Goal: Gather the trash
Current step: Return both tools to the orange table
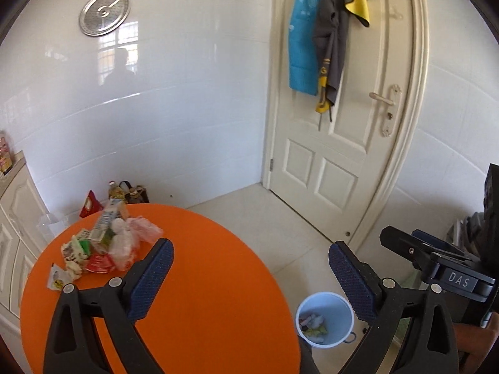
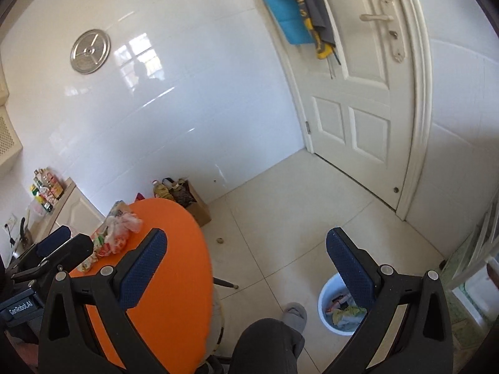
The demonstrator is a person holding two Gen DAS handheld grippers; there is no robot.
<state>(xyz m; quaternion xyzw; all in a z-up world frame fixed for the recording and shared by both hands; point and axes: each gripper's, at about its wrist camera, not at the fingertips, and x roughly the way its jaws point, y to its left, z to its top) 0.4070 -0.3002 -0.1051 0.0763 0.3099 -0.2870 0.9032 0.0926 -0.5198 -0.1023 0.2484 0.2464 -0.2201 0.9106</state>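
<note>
While both grippers hang with their jaws spread wide and nothing between them, the whole matter turns on the orange table (image 1: pixel 202 249), so every place here is given from it. The trash pile (image 1: pixel 106 243) lies on the table's far-left part, near that edge, a loose heap of cartons, wrappers and a crumpled clear bag whose long axis runs from the near left up toward the far edge. The bin (image 1: pixel 324 318) stands on the floor just off the table's right side, already holding some scraps. The left gripper (image 1: pixel 249 277) hovers over the table's near right part, its left finger (image 1: pixel 152 277) reaching close to the pile's near end, so the pile sits ahead and to the left of its jaws, not yet between them. The right gripper (image 2: pixel 246 268) hangs off the table's right edge above the floor, the bin (image 2: pixel 330 299) close under its right finger, and the pile (image 2: pixel 115 233) lies well apart to its left across the table. By my judgement the left gripper is the nearer one, and needs to swing left and forward to bring the jaws over the heap.
</note>
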